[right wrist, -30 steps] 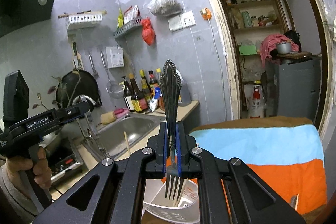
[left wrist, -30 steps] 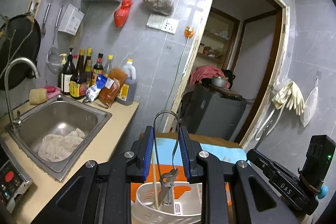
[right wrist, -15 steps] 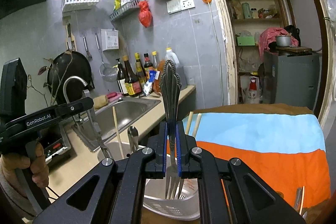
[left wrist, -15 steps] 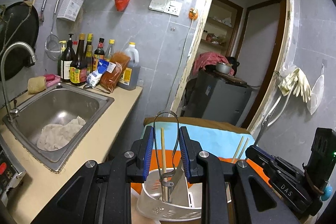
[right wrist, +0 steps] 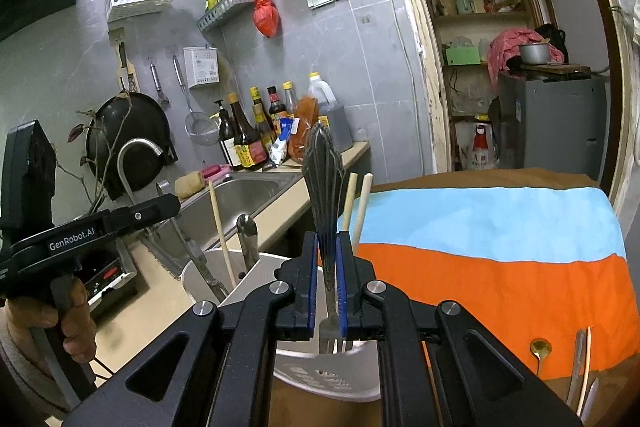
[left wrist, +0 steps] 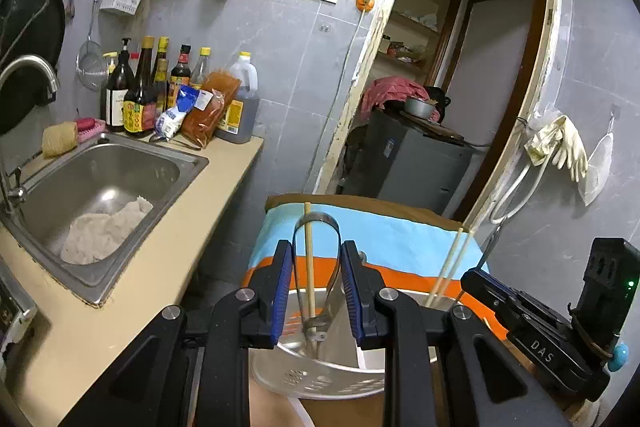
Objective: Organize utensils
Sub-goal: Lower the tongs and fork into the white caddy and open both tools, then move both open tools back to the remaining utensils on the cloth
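A white perforated utensil holder (left wrist: 320, 379) (right wrist: 332, 375) stands on the striped cloth. My left gripper (left wrist: 316, 291) sits just above it, jaws apart around metal tongs (left wrist: 320, 239) that stand in the holder beside a single chopstick (left wrist: 309, 259); the pads do not press the tongs. Two more chopsticks (left wrist: 448, 267) lean in the holder's right part. My right gripper (right wrist: 325, 287) is shut on a silver fork (right wrist: 322, 179), tines down inside the holder. The chopsticks (right wrist: 358, 203) and a spoon handle (right wrist: 247, 235) also show there.
The orange and blue cloth (right wrist: 500, 247) covers the table; a spoon (right wrist: 540, 351) and more utensils (right wrist: 580, 367) lie at its near right. A steel sink (left wrist: 100, 187) with a rag, the counter and bottles (left wrist: 140, 95) are to the left. The doorway (left wrist: 460, 87) is behind.
Both grippers have come down toward the holder. The fork's tines have sunk deeper into it, and the tongs stand lower between my left jaws.
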Demonstrator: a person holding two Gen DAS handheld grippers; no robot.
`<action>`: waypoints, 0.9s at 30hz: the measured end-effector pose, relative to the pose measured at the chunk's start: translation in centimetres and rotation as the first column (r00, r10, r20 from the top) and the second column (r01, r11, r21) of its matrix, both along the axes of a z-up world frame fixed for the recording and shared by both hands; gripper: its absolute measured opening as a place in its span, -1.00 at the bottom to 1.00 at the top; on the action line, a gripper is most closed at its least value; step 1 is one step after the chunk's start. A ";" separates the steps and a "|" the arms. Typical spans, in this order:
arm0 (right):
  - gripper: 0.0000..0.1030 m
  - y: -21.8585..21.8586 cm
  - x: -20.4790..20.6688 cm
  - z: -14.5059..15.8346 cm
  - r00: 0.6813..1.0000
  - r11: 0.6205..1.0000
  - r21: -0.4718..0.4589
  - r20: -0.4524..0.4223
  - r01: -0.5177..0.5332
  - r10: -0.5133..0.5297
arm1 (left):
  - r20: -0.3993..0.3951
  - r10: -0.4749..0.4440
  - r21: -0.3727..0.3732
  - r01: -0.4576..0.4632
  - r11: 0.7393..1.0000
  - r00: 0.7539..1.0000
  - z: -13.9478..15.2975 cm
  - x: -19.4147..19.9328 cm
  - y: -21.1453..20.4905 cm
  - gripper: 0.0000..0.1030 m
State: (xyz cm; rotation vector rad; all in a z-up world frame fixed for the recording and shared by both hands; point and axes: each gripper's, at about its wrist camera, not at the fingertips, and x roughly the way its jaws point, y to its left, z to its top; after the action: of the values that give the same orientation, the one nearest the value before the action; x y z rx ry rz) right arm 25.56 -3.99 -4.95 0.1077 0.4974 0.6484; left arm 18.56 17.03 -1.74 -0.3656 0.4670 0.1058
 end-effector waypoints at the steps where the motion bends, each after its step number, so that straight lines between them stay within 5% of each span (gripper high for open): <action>1: -0.82 -0.1 0.0 0.0 1.000 1.000 0.002 -0.002 0.001 -0.001 | 0.005 -0.001 -0.008 0.001 1.000 1.000 0.1 -0.1 0.0 -0.55; 3: -0.78 -0.2 -0.1 0.1 1.000 1.000 0.011 -0.003 0.000 0.000 | 0.016 -0.002 -0.021 0.003 1.000 1.000 0.2 -0.4 0.0 -0.48; 7: -0.36 -0.9 -0.3 0.6 1.000 0.999 0.043 0.009 -0.001 0.000 | 0.045 0.000 -0.036 0.002 0.999 0.999 0.7 -0.8 -0.1 -0.23; 12: -0.22 -1.8 -0.6 1.9 0.999 0.997 0.071 0.035 0.008 -0.011 | 0.078 0.004 -0.027 -0.002 1.000 0.997 1.5 -1.3 -1.0 0.04; 20: 0.69 -5.6 -2.1 5.2 0.988 0.988 0.130 0.118 0.082 -0.097 | 0.167 0.024 0.031 -0.030 0.999 0.986 3.5 -2.2 -4.6 0.88; 27: 0.90 -10.1 -3.0 8.0 0.967 0.978 0.139 0.178 0.157 -0.181 | 0.208 0.005 0.075 -0.021 0.997 0.978 4.7 -1.8 -8.5 0.99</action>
State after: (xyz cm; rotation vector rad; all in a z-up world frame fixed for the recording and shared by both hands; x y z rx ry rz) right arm 22.55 -14.10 3.00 0.2012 0.2601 0.5154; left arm 16.78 8.53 2.96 -0.3007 0.2536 0.0970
